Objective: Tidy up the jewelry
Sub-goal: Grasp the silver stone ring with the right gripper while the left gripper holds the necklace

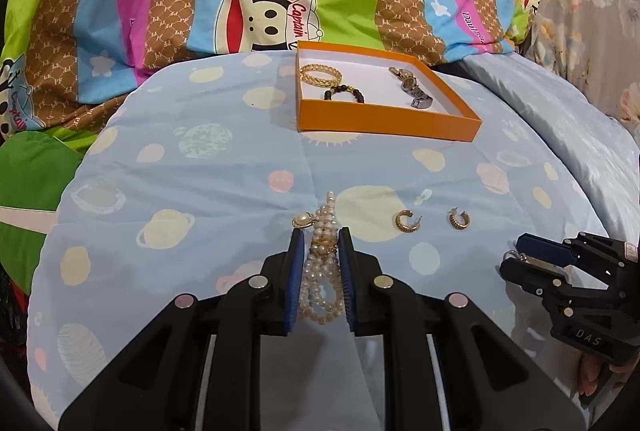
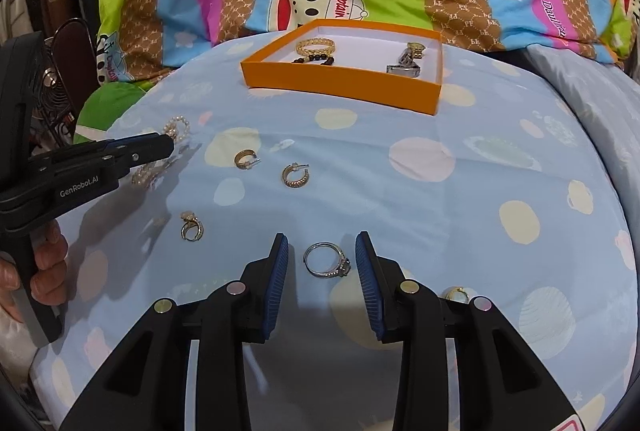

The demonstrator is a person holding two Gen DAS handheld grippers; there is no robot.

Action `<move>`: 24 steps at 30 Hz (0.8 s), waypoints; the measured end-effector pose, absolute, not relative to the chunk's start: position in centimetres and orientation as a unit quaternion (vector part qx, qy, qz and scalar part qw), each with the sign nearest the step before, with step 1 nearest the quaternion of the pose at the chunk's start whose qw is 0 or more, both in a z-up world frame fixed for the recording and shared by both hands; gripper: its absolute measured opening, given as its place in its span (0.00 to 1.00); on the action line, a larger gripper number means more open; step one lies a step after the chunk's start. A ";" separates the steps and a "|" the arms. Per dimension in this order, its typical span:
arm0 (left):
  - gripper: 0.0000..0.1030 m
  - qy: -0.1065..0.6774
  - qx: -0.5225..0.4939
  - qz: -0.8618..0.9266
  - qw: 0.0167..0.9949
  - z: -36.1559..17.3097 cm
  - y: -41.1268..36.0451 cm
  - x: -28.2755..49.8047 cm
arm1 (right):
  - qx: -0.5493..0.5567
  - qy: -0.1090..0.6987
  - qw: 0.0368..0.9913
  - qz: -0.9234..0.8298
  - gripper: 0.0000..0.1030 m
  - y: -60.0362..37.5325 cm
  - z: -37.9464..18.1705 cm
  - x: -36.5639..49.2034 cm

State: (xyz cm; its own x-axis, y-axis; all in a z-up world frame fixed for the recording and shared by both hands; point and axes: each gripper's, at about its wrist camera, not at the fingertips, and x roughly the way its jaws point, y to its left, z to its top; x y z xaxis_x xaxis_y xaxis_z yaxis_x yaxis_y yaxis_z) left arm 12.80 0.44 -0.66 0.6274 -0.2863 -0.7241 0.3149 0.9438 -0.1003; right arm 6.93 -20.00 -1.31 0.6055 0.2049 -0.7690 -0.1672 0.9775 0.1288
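The left gripper (image 1: pixel 319 237) is pinching a white pearl strand with gold links (image 1: pixel 322 271), its blue ribbed pads narrowed onto the bunched beads, loops of which are trailing out beyond the tips and back between the fingers. The right gripper (image 2: pixel 322 245) is standing partly open, its pads apart and touching nothing, with a thin silver ring set with a small stone (image 2: pixel 327 263) lying flat on the cloth between them.

Two gold half-hoop earrings (image 2: pixel 295 176) are lying a little farther off, between the grippers, and a small gold ring (image 2: pixel 191 228) is resting to the left of the silver one. Everything is sitting on a pale blue quilt printed with planets (image 1: pixel 200 171). At the far side, a shallow orange cardboard box with a white floor (image 1: pixel 384 119) is holding gold bangles, a dark beaded bracelet and a metal watch.

The pearl strand looks light and limp, likely to swing and slip, so gripping several loops together seems safest. The silver ring looks stiff, smooth and tiny on soft cloth; closing across its band, away from the stone, appears wisest.
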 end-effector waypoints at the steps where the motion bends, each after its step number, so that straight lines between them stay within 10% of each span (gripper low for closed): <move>1: 0.16 0.399 0.020 -0.166 0.902 -0.8 0.4 12.8 | 0.023 0.434 0.895 0.103 0.34 -20.1 -1.4 7.0; 24: 0.16 0.407 0.029 -0.158 0.899 -1.5 0.1 13.1 | 0.013 0.433 0.895 0.102 0.21 -19.7 -1.3 7.0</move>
